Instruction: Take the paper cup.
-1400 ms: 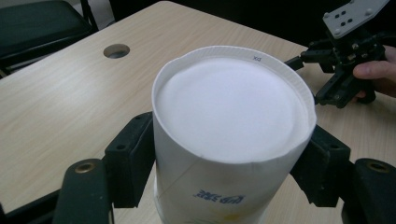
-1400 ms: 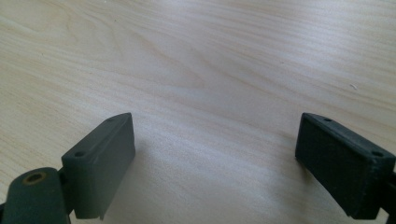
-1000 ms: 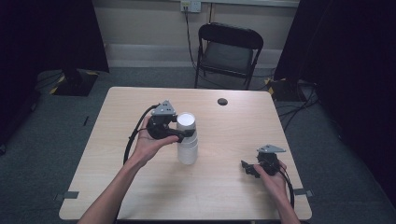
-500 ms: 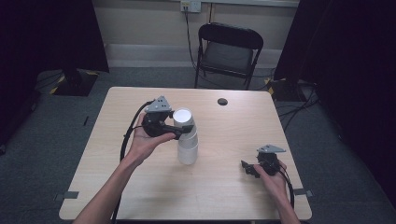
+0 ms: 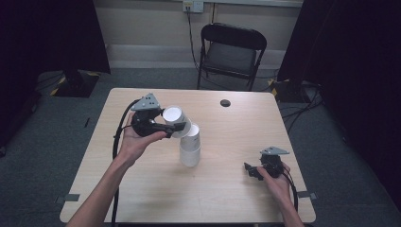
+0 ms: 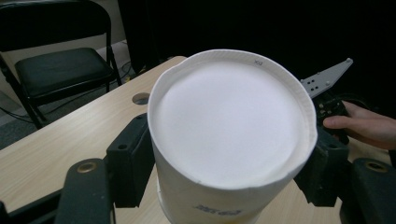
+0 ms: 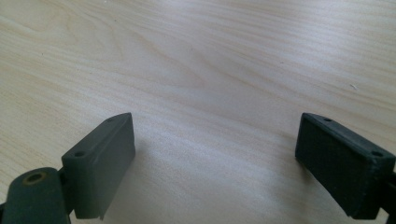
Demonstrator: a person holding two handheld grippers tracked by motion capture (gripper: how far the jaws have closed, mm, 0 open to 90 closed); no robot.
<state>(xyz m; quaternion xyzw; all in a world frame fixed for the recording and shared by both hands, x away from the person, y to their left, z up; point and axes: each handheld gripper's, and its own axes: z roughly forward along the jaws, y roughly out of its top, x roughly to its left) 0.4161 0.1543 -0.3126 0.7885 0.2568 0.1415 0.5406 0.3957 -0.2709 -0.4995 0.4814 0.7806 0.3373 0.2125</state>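
The left claw (image 5: 176, 126) is clamped on a white paper cup (image 5: 176, 120), its two black jaws pressing the cup's sides from opposite flanks. The cup is held upside down and tilted, its flat round base turned up towards the high camera, and it sits partly drawn off the top of a short stack of white paper cups (image 5: 190, 149) that stands upright near the middle of the pale wood-grain worktop (image 5: 142, 189). In the left gripper view the same white paper cup (image 6: 231, 135) shows a matt, slightly fibrous base ringed by a thin rolled seam with fine crimping, a smooth tapering wall below it, and a small dark printed mark low on that wall. The blocky jaws are matt black with screw holes.

The right claw (image 5: 250, 171) rests low at the worktop's near right part, well apart from the cups, held in the person's right hand (image 5: 276, 179). Its jaws stand wide apart with nothing between them; in the right gripper view the right claw (image 7: 215, 163) frames bare worktop (image 7: 210, 70) with long, flowing light-brown grain.

A small dark round disc (image 5: 225, 102) lies flat at the worktop's far edge. Beyond it stands a black folding chair (image 5: 231, 52) with a padded seat and thin metal frame, on grey carpet.
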